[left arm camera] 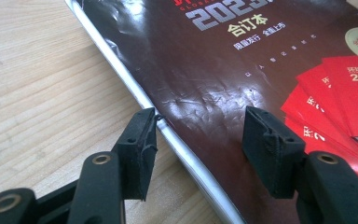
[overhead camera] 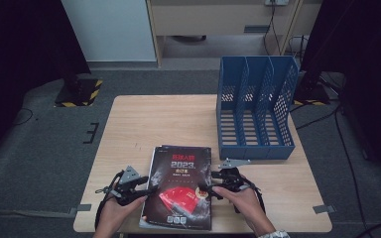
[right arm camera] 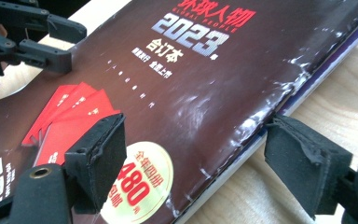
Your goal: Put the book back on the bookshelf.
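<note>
fingers (left arm camera: 140, 140) astride magazine (overhead camera: 180, 186) edges

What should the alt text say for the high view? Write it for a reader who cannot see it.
A person's hands hold two open grippers, left and right, at either side edge of a dark magazine lying flat at the near edge of a wooden table. A blue file rack stands at the table's far right.

Dark glossy magazine (overhead camera: 180, 191), flat, closed, table's (overhead camera: 154, 119) near edge
</note>
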`<state>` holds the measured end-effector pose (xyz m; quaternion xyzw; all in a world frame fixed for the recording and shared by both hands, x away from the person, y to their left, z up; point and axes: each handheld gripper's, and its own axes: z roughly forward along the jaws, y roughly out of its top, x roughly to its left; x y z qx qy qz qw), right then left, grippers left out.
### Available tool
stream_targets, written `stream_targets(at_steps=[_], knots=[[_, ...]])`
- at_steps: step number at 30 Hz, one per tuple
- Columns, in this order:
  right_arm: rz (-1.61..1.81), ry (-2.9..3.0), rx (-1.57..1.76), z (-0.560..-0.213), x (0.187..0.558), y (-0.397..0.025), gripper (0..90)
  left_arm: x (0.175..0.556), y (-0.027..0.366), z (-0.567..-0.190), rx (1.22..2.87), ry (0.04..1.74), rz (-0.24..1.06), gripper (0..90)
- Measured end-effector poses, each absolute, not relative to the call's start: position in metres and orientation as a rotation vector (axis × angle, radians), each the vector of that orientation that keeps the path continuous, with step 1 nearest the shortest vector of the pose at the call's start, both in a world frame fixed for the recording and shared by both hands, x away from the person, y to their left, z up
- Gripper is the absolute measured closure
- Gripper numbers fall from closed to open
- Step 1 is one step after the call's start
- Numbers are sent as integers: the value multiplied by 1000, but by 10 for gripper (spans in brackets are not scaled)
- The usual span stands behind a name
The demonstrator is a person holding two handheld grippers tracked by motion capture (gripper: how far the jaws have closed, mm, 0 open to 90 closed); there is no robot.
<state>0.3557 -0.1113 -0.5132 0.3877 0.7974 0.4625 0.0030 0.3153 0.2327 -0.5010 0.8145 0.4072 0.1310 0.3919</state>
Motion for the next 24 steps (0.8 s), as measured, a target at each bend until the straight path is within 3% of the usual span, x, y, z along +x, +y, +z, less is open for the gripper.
stream_targets(at_steps=[12,24], knots=[[1477,2460,1041,-493,344,-99,219,315,230,-501,2076,1019,355,446],[1351,2522,1253,-519,357,-106,177,314,229,-501,2075,1019,358,445]])
